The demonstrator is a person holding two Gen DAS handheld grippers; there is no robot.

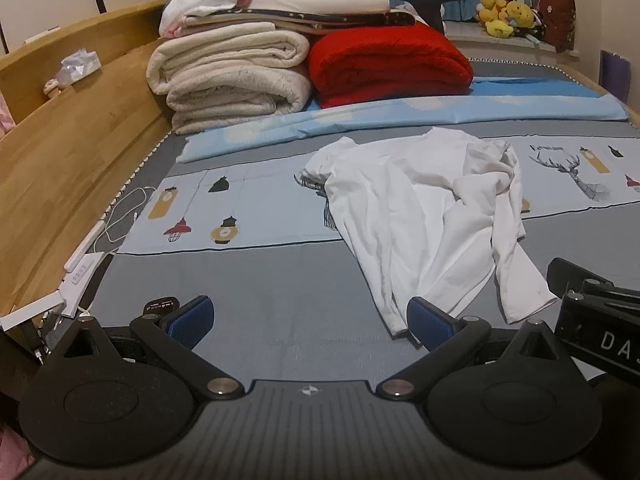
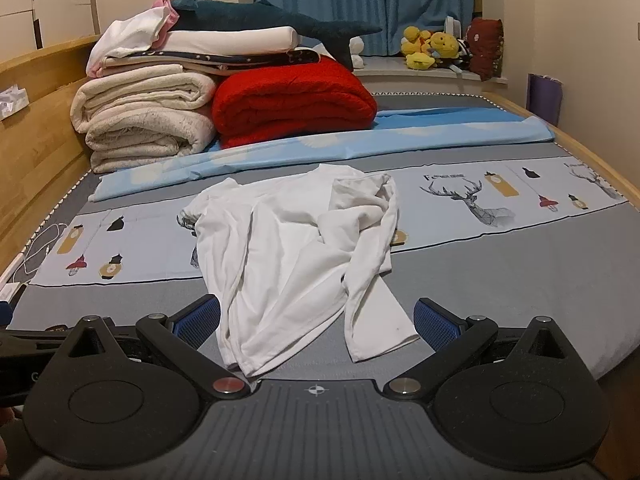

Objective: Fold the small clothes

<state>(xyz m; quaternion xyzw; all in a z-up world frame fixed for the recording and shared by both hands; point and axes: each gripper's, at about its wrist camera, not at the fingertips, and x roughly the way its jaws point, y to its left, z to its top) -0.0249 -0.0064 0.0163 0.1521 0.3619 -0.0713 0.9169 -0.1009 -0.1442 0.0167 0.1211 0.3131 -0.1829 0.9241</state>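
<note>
Both grippers spread wide, nothing between the pads. Left gripper (image 1: pixel 308 322) hovers over bare grey bed sheet (image 1: pixel 248 280), with the shirt's hem just beside its right-hand pad. Right gripper (image 2: pixel 316 320) sits square over the near hem, cloth lying between its fingers but not pinched.

White long-sleeve shirt (image 2: pixel 288 248) lies crumpled mid-bed, hem toward us, collar toward the far side. Its right-side sleeve (image 2: pixel 360 216) is bunched and thrown back across the chest; the lower part of that sleeve trails down to the near edge. Left shoulder looks roughly flat.

Step in hand, my read: flatten before any fold.
- Don't grab the hem middle; take the two hem corners, one per gripper, and tension outward.
- Left needs to shift right to reach its corner.
- Pinch a single layer edge low to the sheet, or you'll lift front and back unevenly.
- Then free the bunched sleeve and lay it straight out.

Risk: pads snagging the sheet with the cloth.

Stacked blankets (image 1: pixel 232 76) and red blanket (image 1: pixel 384 64) are well apart at the far end, no interference.
</note>
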